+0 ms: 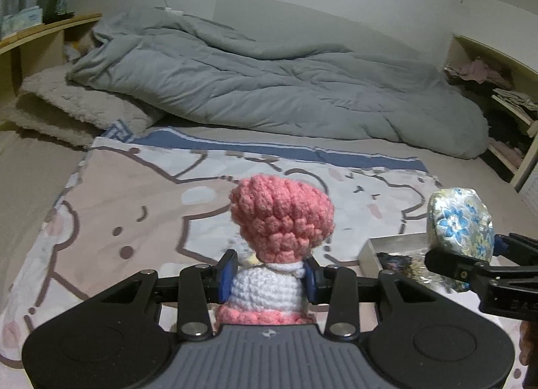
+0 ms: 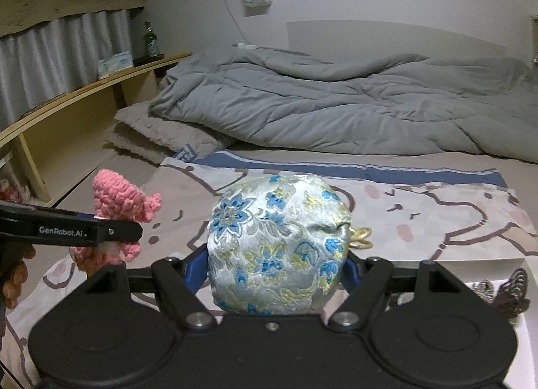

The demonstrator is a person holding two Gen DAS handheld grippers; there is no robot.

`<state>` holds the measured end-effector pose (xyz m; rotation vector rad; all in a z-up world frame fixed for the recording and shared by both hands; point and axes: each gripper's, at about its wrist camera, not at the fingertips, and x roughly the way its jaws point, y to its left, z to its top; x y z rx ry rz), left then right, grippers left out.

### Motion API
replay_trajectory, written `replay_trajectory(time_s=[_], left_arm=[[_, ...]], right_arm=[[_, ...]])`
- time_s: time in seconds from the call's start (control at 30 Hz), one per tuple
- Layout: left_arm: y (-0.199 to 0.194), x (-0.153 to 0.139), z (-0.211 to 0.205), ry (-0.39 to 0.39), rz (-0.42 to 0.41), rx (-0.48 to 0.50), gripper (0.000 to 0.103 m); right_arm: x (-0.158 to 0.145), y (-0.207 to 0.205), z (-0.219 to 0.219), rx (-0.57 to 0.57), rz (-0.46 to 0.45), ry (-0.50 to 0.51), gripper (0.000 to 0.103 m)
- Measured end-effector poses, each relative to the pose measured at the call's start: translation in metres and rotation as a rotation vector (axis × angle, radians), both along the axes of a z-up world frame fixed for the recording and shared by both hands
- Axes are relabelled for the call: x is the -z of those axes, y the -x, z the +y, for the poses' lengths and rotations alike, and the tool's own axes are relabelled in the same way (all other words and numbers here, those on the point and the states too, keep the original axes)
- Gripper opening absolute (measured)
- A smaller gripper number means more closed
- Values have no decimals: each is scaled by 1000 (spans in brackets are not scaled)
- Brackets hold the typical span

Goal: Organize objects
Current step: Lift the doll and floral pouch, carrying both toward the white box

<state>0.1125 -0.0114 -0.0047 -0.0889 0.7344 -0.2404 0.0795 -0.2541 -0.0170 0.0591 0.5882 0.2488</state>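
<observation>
**Crochet and brocade, one in each grip**

Pink-and-white crochet fills my left view: the left gripper [image 1: 268,275] is clamped on the crochet doll [image 1: 280,220], blue pads pressing its white middle, lifted over the cartoon-print sheet [image 1: 134,207]. My right gripper [image 2: 276,266] grasps the floral brocade pouch [image 2: 277,247] at its sides, held above the same sheet. From the left view, the pouch sits just right of the doll, over a metal tray [image 1: 391,244]. A grey duvet [image 2: 336,103] lies rumpled behind.
</observation>
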Motion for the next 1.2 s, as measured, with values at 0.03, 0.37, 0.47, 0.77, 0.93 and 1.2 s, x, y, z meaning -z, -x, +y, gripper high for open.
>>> replay_trajectory(time_s=[0.03,0.37,0.47,0.77,0.93,1.2], left_arm=[[0,0,-4,6,1,9,41],[-6,7,-55,82,40,88,41],[-7,9,-72,86,44,112,41],[-8,19,-124,105,78,192,41],[-13,27,-155,114,111,239,41],[-15,41,-199,127,163,299,41]], right_arm=[[0,1,-3,7,0,1,76],[1,9,-50,98,15,14,76],[3,12,-66,127,20,16,76],[12,27,-116,217,40,16,76],[19,36,-143,258,55,21,76],[32,49,-177,305,91,41,76]])
